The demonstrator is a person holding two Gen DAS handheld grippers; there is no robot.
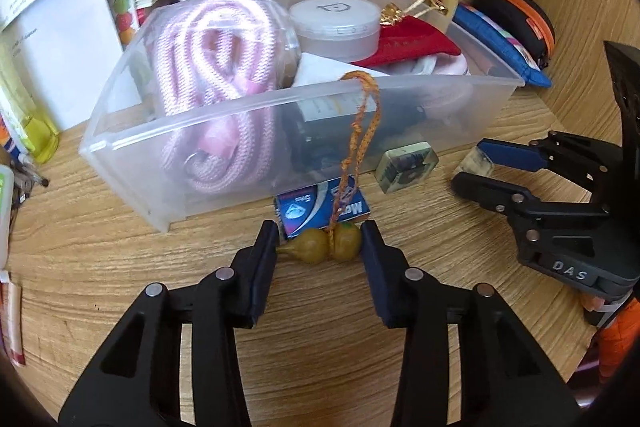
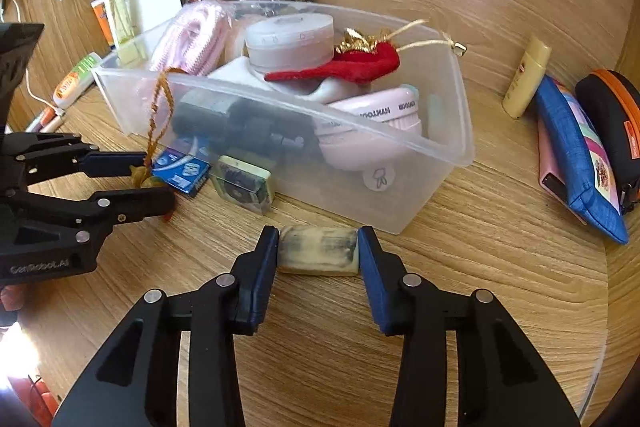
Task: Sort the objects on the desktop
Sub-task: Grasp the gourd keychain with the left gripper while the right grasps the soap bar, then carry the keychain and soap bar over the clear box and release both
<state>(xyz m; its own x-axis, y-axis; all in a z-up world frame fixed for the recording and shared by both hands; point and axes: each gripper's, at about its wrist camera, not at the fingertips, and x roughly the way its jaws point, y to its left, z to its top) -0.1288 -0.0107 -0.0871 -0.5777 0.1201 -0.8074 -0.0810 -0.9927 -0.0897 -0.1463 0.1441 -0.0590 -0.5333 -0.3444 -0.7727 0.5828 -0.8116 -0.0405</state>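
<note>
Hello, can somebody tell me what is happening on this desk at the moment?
A person is sorting desk clutter with a gripper in each hand. The left gripper is shut on a small yellow gourd charm, whose orange cord hangs over the rim of the clear bin. The right gripper has its pads against a worn eraser lying on the desk in front of the bin. Both things are still outside the bin, which is already quite full.

A wooden desk (image 2: 480, 287) bears a clear bin (image 2: 448, 147), eraser (image 2: 318, 251) and pouches (image 2: 576, 155).
</note>
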